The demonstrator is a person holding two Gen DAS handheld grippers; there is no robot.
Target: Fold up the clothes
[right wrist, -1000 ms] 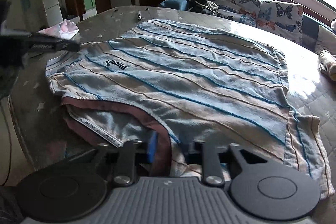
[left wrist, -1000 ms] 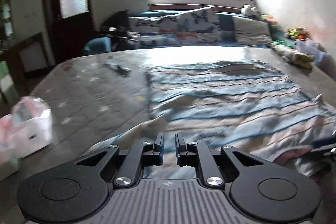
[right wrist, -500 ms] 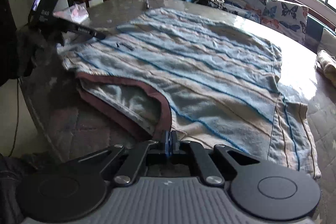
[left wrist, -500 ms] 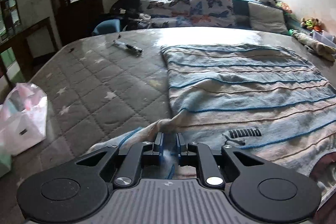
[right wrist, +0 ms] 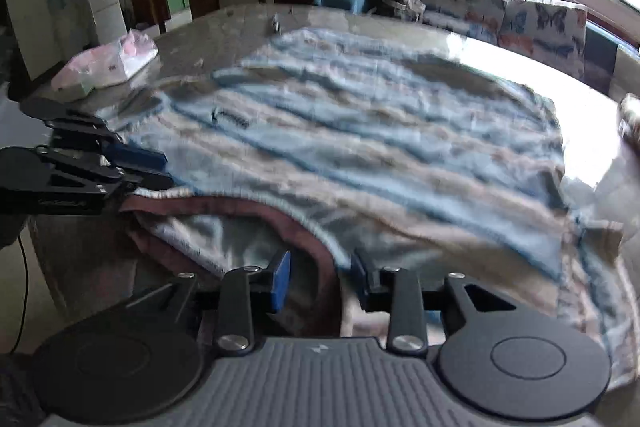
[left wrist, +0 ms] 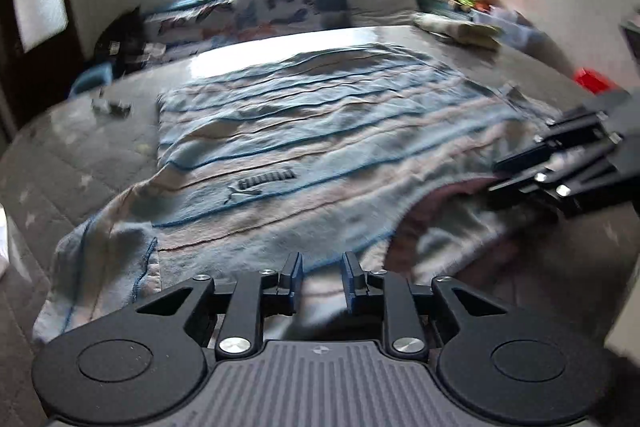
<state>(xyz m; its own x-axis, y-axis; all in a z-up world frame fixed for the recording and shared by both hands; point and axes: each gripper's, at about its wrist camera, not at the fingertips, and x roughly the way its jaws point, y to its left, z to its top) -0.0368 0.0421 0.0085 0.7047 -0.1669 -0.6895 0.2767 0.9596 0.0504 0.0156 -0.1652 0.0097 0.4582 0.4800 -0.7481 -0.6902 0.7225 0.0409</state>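
Note:
A blue, pink and white striped T-shirt point(left wrist: 320, 131) lies spread flat on the grey quilted surface point(left wrist: 80, 155), its maroon collar point(right wrist: 256, 207) at the near edge. My left gripper point(left wrist: 323, 269) sits low over the shoulder beside the collar. Its jaws are opening, and the cloth between them lies loose. My right gripper point(right wrist: 320, 277) is at the other side of the neck opening, jaws also opening, with the collar band between them and unpressed. Each gripper shows in the other's view: the left gripper point(right wrist: 160, 171) and the right gripper point(left wrist: 498, 178).
A pink-white plastic packet point(right wrist: 108, 67) lies at the surface's left corner and a small dark item point(left wrist: 112, 107) beyond the shirt. Folded clothes point(left wrist: 460, 27) and a red thing point(left wrist: 592, 81) are at the far right. A sofa with butterfly cushions point(right wrist: 520, 23) stands behind.
My left gripper has slid right along the shirt's near edge, from the sleeve to beside the collar. Both grippers' jaws have parted. The right one was shut on the collar and has let it go.

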